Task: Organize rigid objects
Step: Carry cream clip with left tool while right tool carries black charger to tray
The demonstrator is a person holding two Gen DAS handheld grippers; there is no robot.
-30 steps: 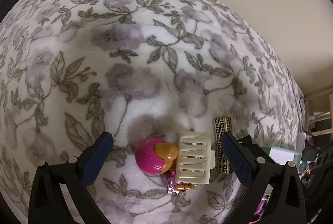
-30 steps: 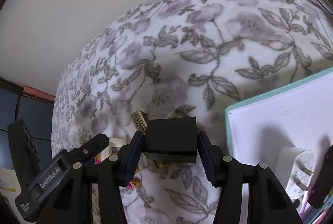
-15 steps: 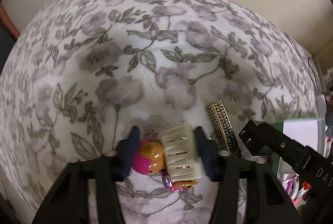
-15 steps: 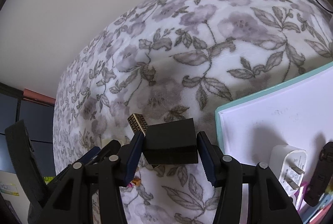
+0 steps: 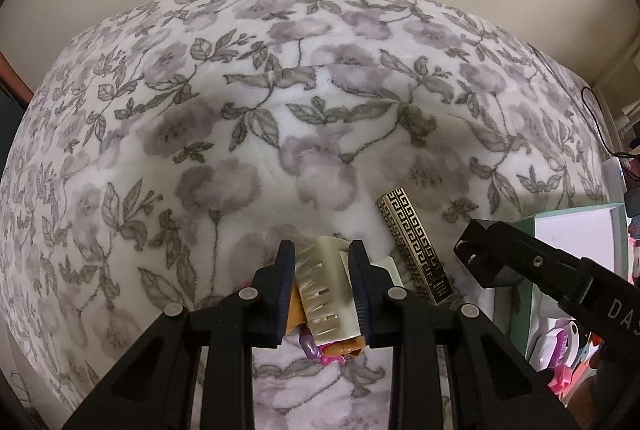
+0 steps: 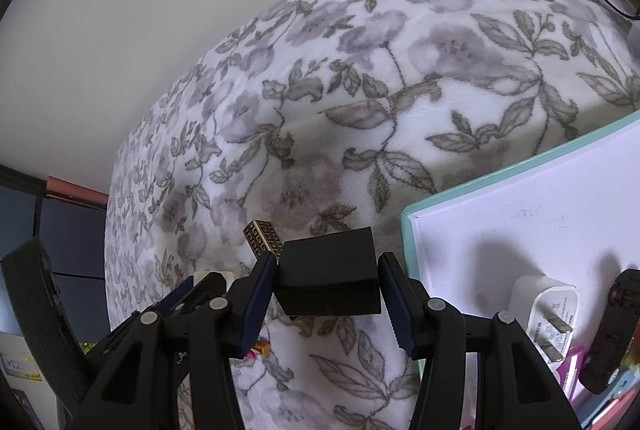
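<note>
A: What is the left tool [image 5: 322, 284] pinching?
B: A cream hair clip [image 5: 323, 290], low over the flowery blanket [image 5: 240, 134] (a gold patterned box [image 5: 416, 250] lies beside it).
A: And the right tool [image 6: 328, 294]?
B: It squeezes a black block [image 6: 329, 280], near the teal-edged box [image 6: 520, 222].

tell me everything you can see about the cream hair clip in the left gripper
The cream hair clip is a claw clip that looks like glossy plastic, with a rectangular body cut by a row of slanted slots. It sits tilted between the left hand-held gripper, whose blue pads press its two long sides. Orange and pink toy pieces lie under its near end on the floral blanket. The gold patterned tube lies just to its right, apart from it.
</note>
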